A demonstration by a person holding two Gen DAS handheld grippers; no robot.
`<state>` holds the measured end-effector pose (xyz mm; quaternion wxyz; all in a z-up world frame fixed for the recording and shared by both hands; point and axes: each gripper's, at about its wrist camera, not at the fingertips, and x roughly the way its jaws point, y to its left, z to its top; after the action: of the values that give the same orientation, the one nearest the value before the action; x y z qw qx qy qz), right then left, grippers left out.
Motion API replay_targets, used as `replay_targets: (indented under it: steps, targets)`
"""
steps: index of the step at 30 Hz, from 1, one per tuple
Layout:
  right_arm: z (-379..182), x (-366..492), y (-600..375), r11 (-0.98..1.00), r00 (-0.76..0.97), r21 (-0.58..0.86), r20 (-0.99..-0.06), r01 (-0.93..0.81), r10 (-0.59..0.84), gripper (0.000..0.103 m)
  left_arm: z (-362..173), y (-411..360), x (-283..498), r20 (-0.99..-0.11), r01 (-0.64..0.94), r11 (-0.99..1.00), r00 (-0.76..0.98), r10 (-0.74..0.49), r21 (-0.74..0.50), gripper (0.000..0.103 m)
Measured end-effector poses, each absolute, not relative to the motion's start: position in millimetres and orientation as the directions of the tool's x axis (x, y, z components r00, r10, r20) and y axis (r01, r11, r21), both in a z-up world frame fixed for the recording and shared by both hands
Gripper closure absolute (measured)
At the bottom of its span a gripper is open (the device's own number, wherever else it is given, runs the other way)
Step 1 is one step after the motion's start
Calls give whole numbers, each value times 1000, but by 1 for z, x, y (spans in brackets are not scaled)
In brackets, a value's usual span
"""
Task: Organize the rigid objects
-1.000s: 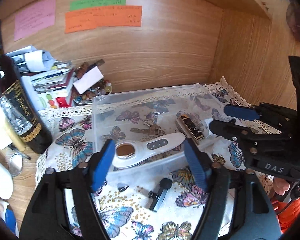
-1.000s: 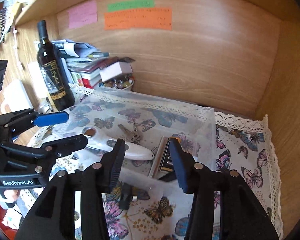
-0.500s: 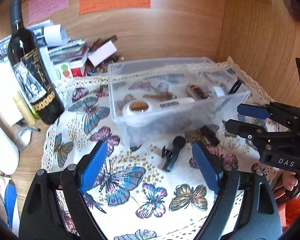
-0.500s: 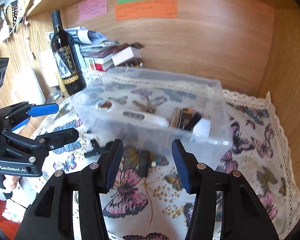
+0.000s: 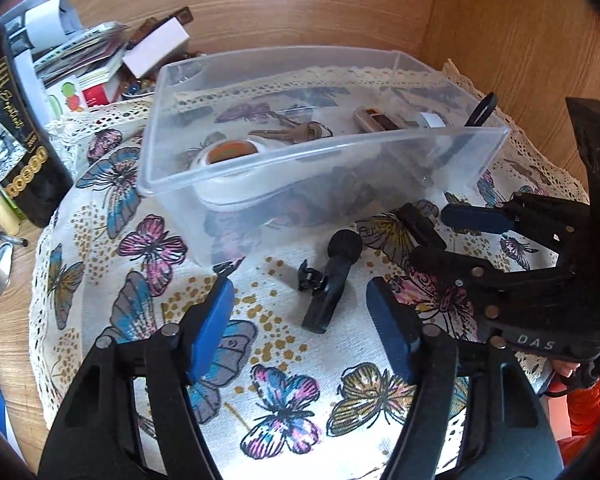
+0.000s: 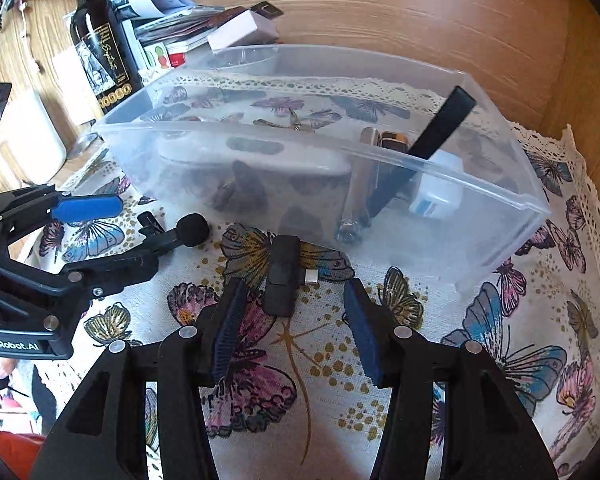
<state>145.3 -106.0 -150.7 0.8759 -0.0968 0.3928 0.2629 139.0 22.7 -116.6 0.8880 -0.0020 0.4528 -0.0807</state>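
A clear plastic bin [image 5: 328, 148] [image 6: 500, 200] stands on the butterfly cloth. It holds a white device [image 5: 236, 196], keys [image 5: 296, 132], a lighter [image 6: 366, 168], a black stick [image 6: 432, 136] and a small white piece [image 6: 440, 196]. In front of the bin a black clip-on mic [image 5: 332, 276] [image 6: 188, 232] lies between my left gripper's [image 5: 300, 312] open fingers. A small black dongle [image 6: 282, 280] lies just ahead of my open right gripper [image 6: 292, 308]. Both grippers are empty.
A dark wine bottle [image 5: 16, 140] [image 6: 100, 48] stands left of the bin, beside a pile of books and papers [image 5: 92, 64]. Wooden walls close the back and right. A spoon [image 5: 0, 260] lies at the cloth's left edge.
Both grippers pulled back from over the bin and dropped low toward the cloth in front of it. The mic and dongle now sit close before the fingers.
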Motion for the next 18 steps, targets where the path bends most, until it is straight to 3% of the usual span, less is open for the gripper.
replay_targets:
  steps: [3, 8, 18]
  targets:
    - [-152, 144, -102, 839, 564, 11, -736, -544, 374, 57, -118, 19, 143, -802, 159, 985, 578, -151, -71, 46]
    - [-152, 145, -100, 832, 573, -2, -727, -554, 380, 79, -121, 15, 148, -799, 167, 983, 580, -162, -79, 74]
    - [-143, 140, -105, 837, 590, 18, -701, -547, 401, 79, -113, 20, 136, -779, 152, 985, 607, -157, -80, 79]
